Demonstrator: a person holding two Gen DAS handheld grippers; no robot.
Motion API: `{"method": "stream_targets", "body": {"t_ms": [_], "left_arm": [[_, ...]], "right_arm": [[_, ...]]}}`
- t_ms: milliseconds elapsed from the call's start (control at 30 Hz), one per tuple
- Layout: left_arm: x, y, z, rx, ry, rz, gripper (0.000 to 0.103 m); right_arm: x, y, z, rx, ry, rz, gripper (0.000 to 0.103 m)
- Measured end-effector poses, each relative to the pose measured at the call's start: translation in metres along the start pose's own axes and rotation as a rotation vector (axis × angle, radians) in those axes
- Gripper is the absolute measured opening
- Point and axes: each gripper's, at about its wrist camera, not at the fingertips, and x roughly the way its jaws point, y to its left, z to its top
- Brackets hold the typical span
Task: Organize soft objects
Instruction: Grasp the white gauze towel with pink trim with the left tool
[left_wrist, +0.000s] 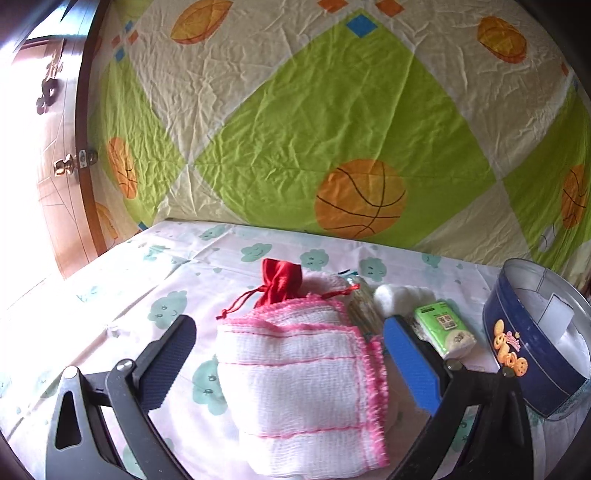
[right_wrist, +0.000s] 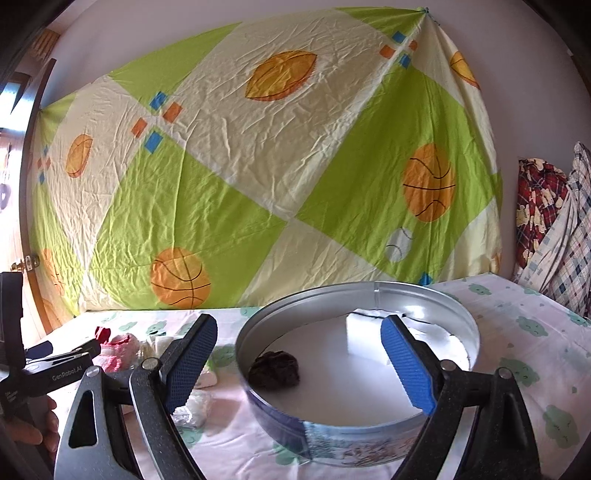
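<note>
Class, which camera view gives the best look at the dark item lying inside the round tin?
The right wrist view: it looks down into the round tin, showing the dark fuzzy clump on its floor. The left wrist view shows only the tin's side and upper interior, not the clump.

Cloud-print table cover (left_wrist: 110, 295) bears folded cloth (left_wrist: 303, 387), tin (right_wrist: 354, 435).
</note>
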Motion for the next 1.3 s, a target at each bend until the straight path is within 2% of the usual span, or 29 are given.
{"method": "stream_targets", "body": {"t_ms": [133,367,533,633,733,800,833,900,1000,1067,1200,1300], "left_arm": [[0.010,0.023,-0.001,-0.056,0.057,-0.023,0.103],[0.032,0.033,-0.008,-0.110,0.195,-0.048,0.103],[0.038,0.031,-0.011,-0.118,0.233,-0.067,0.103],[0.040,0.026,-0.012,-0.101,0.245,-0.088,0.098],[0.039,0.021,-0.011,-0.081,0.249,-0.122,0.076],[0.038,0.019,-0.012,-0.074,0.249,-0.151,0.048],[0.036,0.018,-0.011,-0.072,0.240,-0.155,0.043],[0.029,0.019,-0.011,-0.073,0.212,-0.173,0.020],[0.018,0.020,-0.006,-0.088,0.156,-0.235,0.017],[0.006,0.023,0.000,-0.107,0.084,-0.270,0.017],[-0.010,0.038,0.008,-0.192,-0.038,-0.294,0.017],[-0.020,0.057,0.012,-0.277,-0.099,-0.269,0.017]], "right_arm": [[0.005,0.025,-0.006,-0.019,0.051,0.039,0.092],[0.010,0.064,-0.016,-0.095,0.126,0.088,0.092],[0.018,0.078,-0.018,-0.134,0.174,0.104,0.092],[0.025,0.080,-0.020,-0.131,0.210,0.109,0.092],[0.031,0.079,-0.021,-0.125,0.243,0.107,0.092],[0.034,0.078,-0.020,-0.121,0.259,0.109,0.092],[0.035,0.078,-0.021,-0.118,0.263,0.110,0.092],[0.036,0.077,-0.021,-0.114,0.268,0.110,0.092],[0.037,0.077,-0.021,-0.113,0.275,0.115,0.092],[0.037,0.077,-0.021,-0.113,0.276,0.119,0.092],[0.036,0.077,-0.020,-0.112,0.274,0.132,0.092],[0.038,0.078,-0.020,-0.117,0.287,0.141,0.092]]}}
